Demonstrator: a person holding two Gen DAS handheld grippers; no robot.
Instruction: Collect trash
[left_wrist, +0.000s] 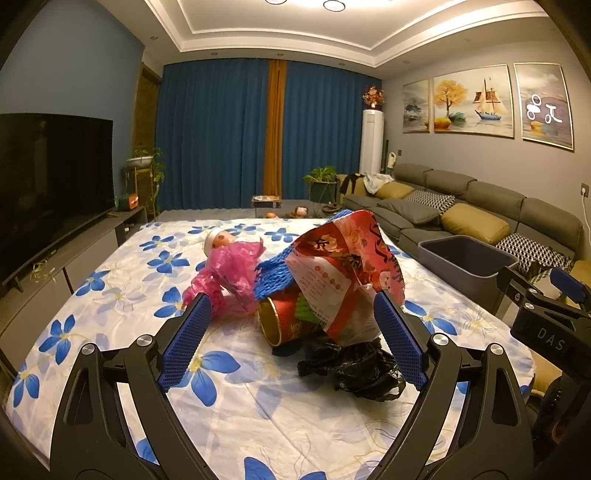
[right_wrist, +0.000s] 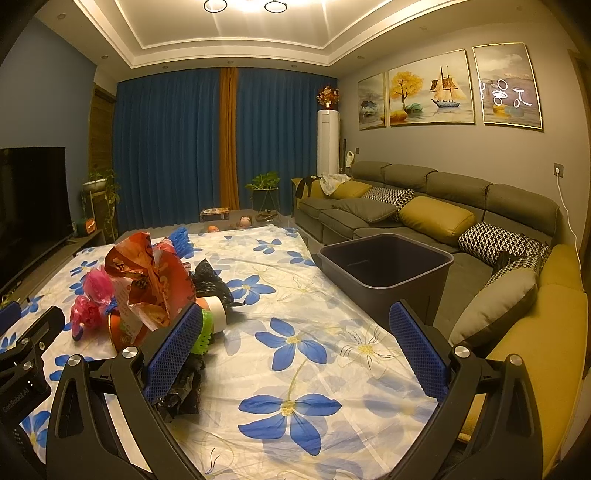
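- Since the whole heap of trash (left_wrist: 310, 291) lies on the flowered surface (left_wrist: 110, 295) and the dark bin (right_wrist: 386, 269) shows nothing but bare inside walls as far as the view reaches, the collecting looks barely begun; every piece is left to move.
- Straight ahead of the left tool (left_wrist: 291, 339), between its spread fingers, lies a red can (left_wrist: 284, 317) on its side with its open mouth toward the tool; a crumpled red snack bag (left_wrist: 347, 266) leans over it.
- Just below the can and nearer the tool sits a black plastic bag (left_wrist: 354, 369), close beside the tool's right finger; I cannot tell whether it touches.
- Beyond the left finger lie a pink plastic wrap (left_wrist: 229, 273), a blue foam net (left_wrist: 280, 269), and a small bottle (left_wrist: 218, 238) farther off.
- From the right wrist view, a green ribbed piece (right_wrist: 205, 332) and a white roll (right_wrist: 218, 314) show at the heap's near edge, just behind that tool's left finger.
- Left tool: fingers wide apart, pinching nothing, held low and aimed level at the can.
- Right tool (right_wrist: 291, 354): also spread and empty, hovering over bare cloth, with the heap off to its left and the bin ahead and to its right, at the surface's edge by the sofa (right_wrist: 406, 206).
- Both tools sit side by side, each visible at the edge of the other's view.
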